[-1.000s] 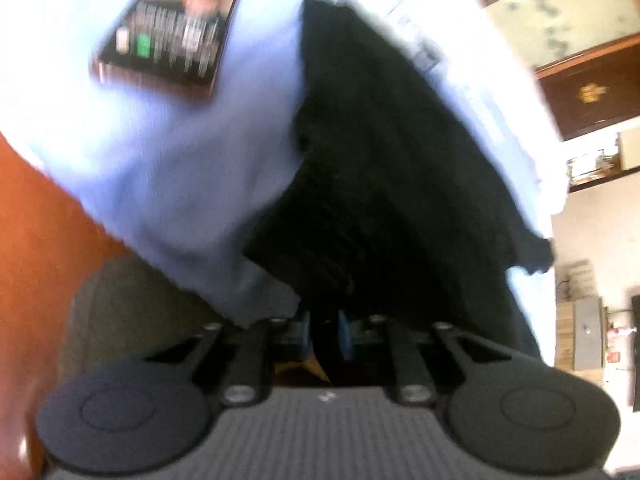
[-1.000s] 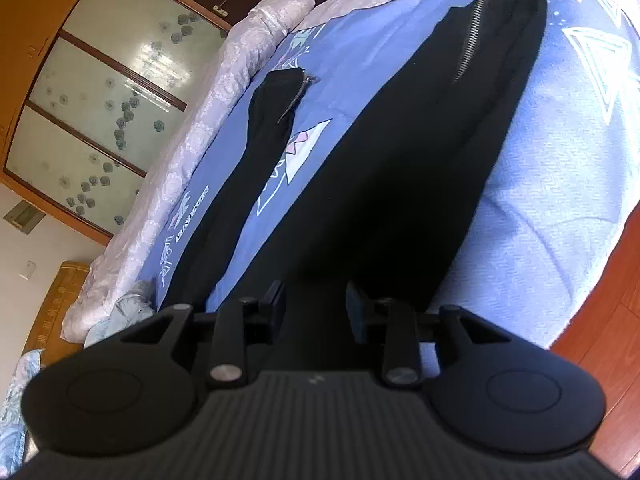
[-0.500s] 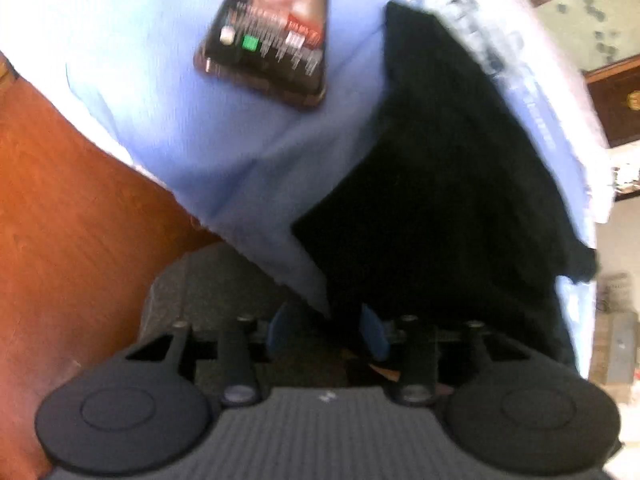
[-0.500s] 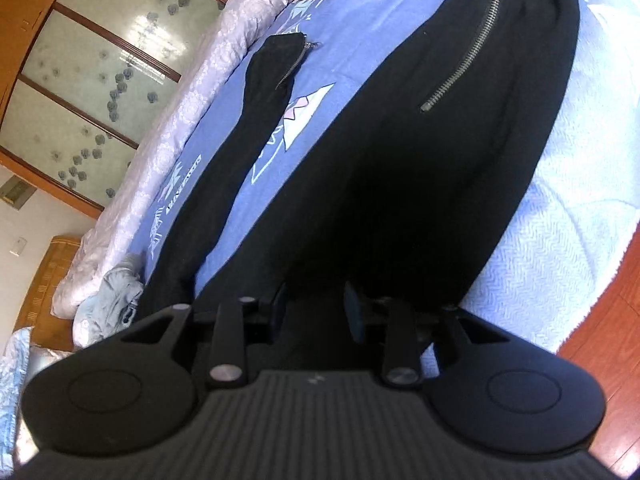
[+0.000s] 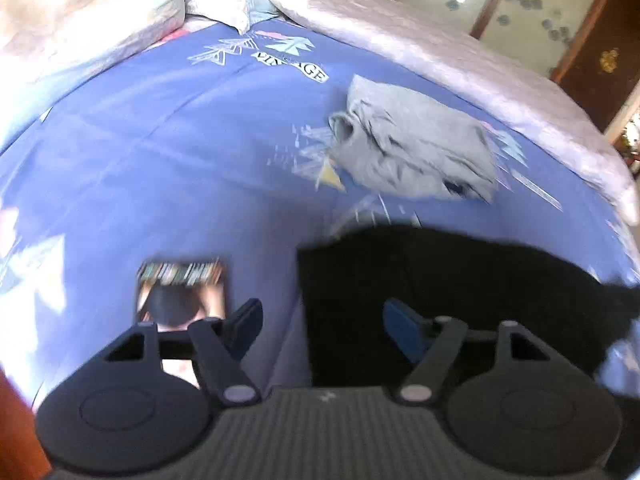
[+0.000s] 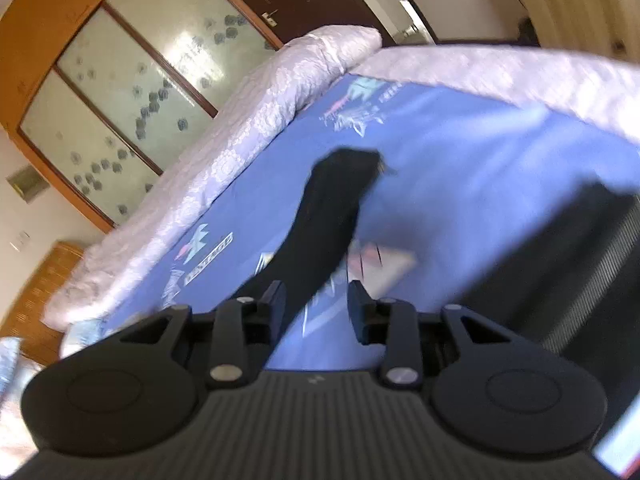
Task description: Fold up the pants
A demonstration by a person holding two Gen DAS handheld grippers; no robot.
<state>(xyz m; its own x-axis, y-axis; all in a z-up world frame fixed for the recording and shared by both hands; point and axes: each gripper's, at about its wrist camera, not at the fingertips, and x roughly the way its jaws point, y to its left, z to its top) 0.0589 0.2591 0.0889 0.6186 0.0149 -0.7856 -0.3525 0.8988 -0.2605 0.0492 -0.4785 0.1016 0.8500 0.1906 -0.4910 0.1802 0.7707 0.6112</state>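
Nearest in the left wrist view, the left gripper (image 5: pixel 322 326) has just been opening its jaws, which stand wide apart with nothing between them, and hangs over the near part of the bed. Just under its right finger lies the edge of the black pants (image 5: pixel 460 292), flat on the blue bedsheet (image 5: pixel 160 168). I judge the garment has been let go so it can settle before the next fold. Beside the left finger a book or case (image 5: pixel 180 296) lies on the sheet, too blurred to read. Farther off sits a crumpled grey garment (image 5: pixel 412 152), and beyond it a pale quilt (image 5: pixel 440 52) is bunched along the far side of the bed.

In the right wrist view, the right gripper (image 6: pixel 316 306) has its jaws partly open and empty. One black pant leg (image 6: pixel 328 216) stretches away across the sheet from just behind its left finger; nothing is pinched. A dark striped shape (image 6: pixel 580 264) at the right edge is cut off and I cannot identify it. Behind the bed stands a wardrobe with frosted glass doors (image 6: pixel 132 92). Motion blur softens both views.
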